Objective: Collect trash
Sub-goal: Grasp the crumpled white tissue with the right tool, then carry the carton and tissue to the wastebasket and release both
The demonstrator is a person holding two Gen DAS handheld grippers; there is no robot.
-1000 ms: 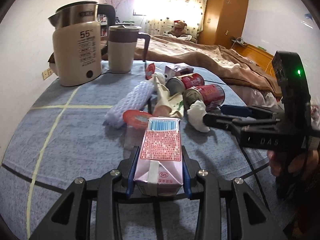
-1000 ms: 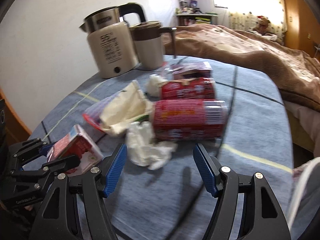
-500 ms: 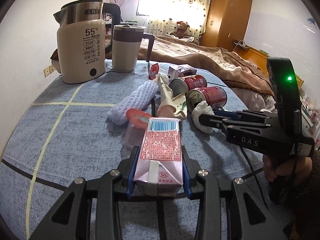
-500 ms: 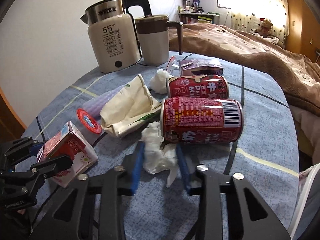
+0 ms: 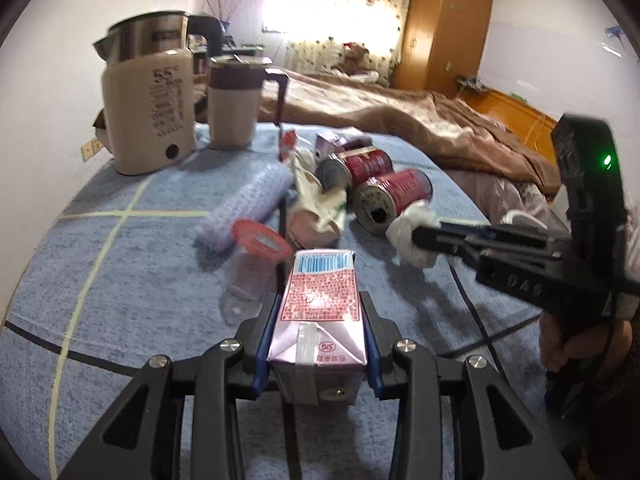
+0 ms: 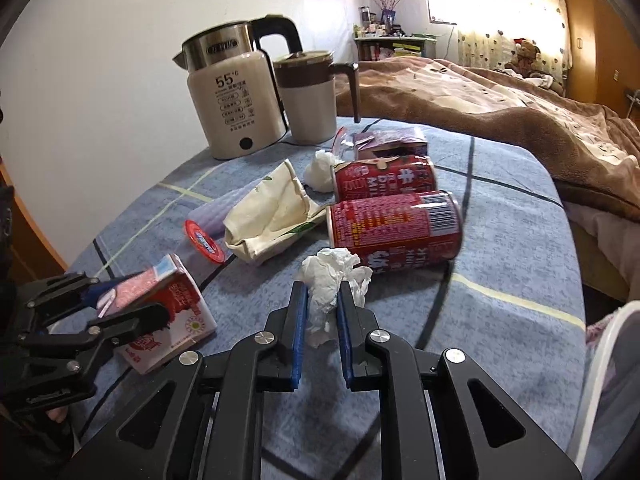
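The tabletop (image 6: 520, 240) has a blue cloth. A kettle (image 6: 232, 108) and mug (image 6: 308, 100) stand at its far edge. Two red cans (image 6: 396, 226), a paper bag (image 6: 272, 212) and a lid (image 6: 202, 240) still lie in the middle. The left gripper (image 5: 318, 332) has its jaws tight on a milk box (image 5: 320, 312). The right gripper (image 6: 322, 320) has its jaws tight on a tissue (image 6: 330, 276) by the near edge.

Left gripper (image 5: 318, 334): fingers clamped, load held, pointing obliquely down. Right gripper (image 6: 322, 312): fingers closed on a load, likewise angled down.
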